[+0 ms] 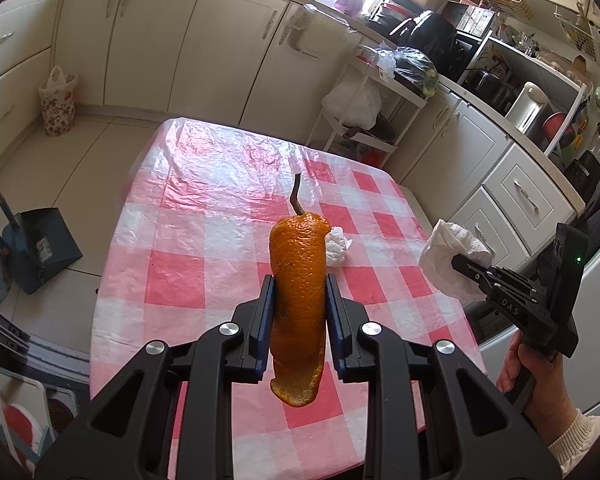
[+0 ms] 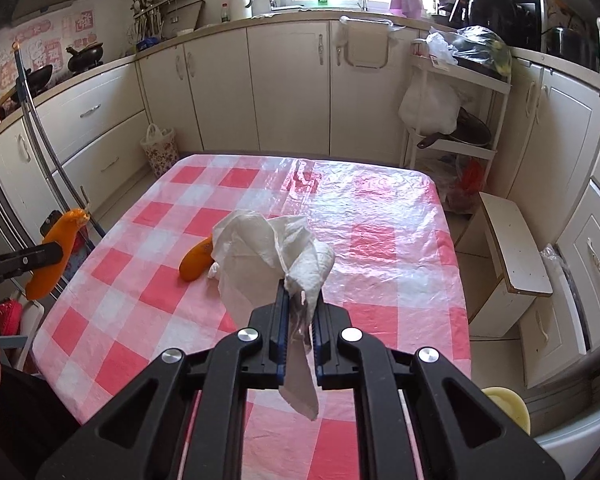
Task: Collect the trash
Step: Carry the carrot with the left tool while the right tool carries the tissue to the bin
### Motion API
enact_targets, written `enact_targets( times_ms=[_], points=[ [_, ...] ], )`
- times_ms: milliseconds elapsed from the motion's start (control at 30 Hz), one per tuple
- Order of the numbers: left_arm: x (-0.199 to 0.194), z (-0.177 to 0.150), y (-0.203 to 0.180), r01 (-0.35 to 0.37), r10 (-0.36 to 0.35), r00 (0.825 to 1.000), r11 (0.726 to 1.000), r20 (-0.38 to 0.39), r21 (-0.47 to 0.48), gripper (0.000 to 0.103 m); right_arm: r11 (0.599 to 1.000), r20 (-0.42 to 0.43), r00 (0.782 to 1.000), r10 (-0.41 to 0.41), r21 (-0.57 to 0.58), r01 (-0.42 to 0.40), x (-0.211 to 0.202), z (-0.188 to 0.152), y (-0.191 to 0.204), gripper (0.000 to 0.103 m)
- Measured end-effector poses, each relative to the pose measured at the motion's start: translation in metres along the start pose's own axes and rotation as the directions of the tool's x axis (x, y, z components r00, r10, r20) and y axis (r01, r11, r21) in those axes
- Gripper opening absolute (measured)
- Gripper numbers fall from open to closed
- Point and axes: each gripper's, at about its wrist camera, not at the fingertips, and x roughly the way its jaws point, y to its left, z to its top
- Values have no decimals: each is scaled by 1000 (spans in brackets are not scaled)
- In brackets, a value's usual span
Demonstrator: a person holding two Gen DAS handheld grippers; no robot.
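My left gripper (image 1: 299,285) is shut on a long strip of orange peel (image 1: 298,300) that stands upright between the pads, above the checked table (image 1: 204,240). A small crumpled tissue (image 1: 337,246) lies on the cloth just behind it. At the right, my right gripper (image 1: 466,266) holds a white paper towel (image 1: 448,256). In the right wrist view that gripper (image 2: 300,296) is shut on the paper towel (image 2: 268,248), which hangs above the table (image 2: 140,320). Another orange peel (image 2: 196,260) lies on the cloth beyond. The left gripper (image 2: 56,254) with its peel (image 2: 54,248) shows at the left edge.
A floral waste basket (image 2: 160,152) with a bag liner stands on the floor past the table's far left corner. A dustpan (image 1: 40,248) sits on the floor at the left. A white shelf cart (image 2: 452,120) and a low stool (image 2: 516,248) stand at the right.
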Motion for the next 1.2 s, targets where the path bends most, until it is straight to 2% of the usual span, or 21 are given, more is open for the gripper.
enact_targets(
  times_ms=[267,400,500,600,700,867,1067,1200],
  points=[
    [-7,1,-4,50,-51,998,999,46,19,22,998,52,999,4,59,-7,-17,2,-12,11],
    [-11,2,-12,80,-83,995,996,64,47,22,995,84,996,30,94,-37,-34,-1,-22,11],
    [-13,2,-23,101,-107,991,991,74,88,22,988,127,991,29,146,-48,-56,-6,-42,11],
    [-12,0,-36,122,-132,989,983,63,139,22,985,137,990,-22,174,-2,-76,-13,-71,12],
    [-8,-5,-51,165,-174,984,970,36,181,22,973,109,991,-72,224,47,-90,-29,-108,12],
    [2,-13,-81,257,-260,966,945,-14,203,22,957,-3,988,-155,248,150,-92,-80,-154,12],
    [40,-31,-147,357,-329,933,896,-145,264,22,911,-150,973,-177,349,219,-61,-141,-204,12],
    [77,-38,-197,414,-361,905,869,-225,272,22,879,-250,952,-178,395,268,-25,-175,-231,12]
  ],
)
